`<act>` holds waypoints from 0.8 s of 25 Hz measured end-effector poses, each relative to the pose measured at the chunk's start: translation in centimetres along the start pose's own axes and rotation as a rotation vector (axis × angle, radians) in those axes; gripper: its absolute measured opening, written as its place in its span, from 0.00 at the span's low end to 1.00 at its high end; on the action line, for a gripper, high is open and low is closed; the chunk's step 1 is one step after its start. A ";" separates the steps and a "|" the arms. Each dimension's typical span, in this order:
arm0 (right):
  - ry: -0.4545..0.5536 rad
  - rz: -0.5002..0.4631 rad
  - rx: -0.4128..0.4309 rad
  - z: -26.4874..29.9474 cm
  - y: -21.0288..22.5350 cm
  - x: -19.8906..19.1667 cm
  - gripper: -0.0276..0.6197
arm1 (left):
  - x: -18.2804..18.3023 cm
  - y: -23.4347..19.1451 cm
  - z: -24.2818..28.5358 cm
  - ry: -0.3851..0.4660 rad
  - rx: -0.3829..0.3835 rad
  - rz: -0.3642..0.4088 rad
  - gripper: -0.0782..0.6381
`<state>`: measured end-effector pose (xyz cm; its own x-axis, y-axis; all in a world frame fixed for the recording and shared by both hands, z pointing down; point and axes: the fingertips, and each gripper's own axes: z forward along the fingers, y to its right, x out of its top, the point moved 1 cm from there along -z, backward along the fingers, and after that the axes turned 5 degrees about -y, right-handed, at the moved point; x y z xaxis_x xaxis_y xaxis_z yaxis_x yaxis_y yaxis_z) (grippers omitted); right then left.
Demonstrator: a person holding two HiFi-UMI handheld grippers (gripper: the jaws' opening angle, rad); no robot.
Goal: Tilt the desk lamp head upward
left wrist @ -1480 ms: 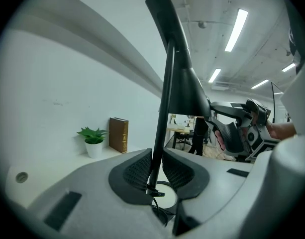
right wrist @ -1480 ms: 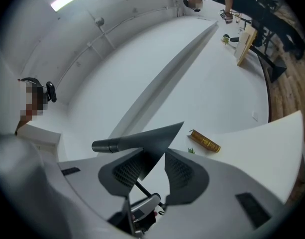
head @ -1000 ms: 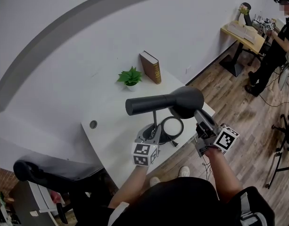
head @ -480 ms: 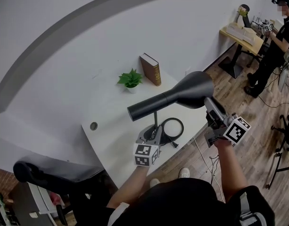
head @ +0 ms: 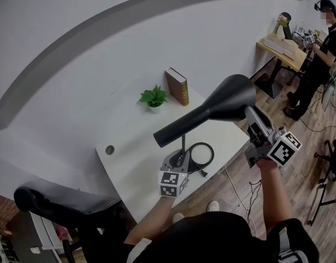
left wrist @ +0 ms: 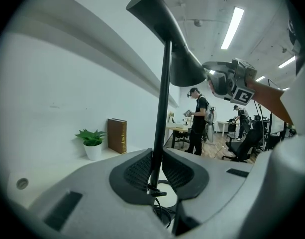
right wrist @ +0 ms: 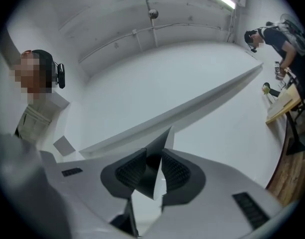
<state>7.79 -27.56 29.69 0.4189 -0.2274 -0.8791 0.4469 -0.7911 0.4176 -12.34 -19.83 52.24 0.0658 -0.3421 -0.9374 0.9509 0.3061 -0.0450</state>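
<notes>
Since a second ago: raised lamp head (head: 228,97) higher above lamp pole (head: 183,144), right gripper (head: 251,116) just been closing onto its rim | left gripper (head: 180,159) pinching lamp pole low | step: mid-tilt | next: keep lifting rim, brace lamp pole

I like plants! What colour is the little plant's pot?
White pot, clearest in left gripper view.
</notes>
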 end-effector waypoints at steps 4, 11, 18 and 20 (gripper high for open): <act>-0.006 -0.089 -0.010 0.4 -1.2 1.3 0.18 | -0.2 0.1 0.0 -0.010 0.032 0.041 0.18; -0.016 -0.212 0.013 1.7 -3.3 4.0 0.18 | -0.1 -0.1 0.2 -0.026 0.044 0.042 0.18; -0.034 -0.331 0.012 2.4 -5.9 5.6 0.18 | -0.4 0.1 0.1 -0.048 0.067 0.043 0.18; -0.041 -0.355 0.007 2.5 -6.4 5.9 0.18 | -0.3 0.1 0.0 -0.052 0.067 0.046 0.18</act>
<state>5.45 -25.29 21.23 0.2069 0.0398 -0.9776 0.5538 -0.8285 0.0835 -12.25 -19.68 52.47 0.1239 -0.3755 -0.9185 0.9646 0.2628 0.0227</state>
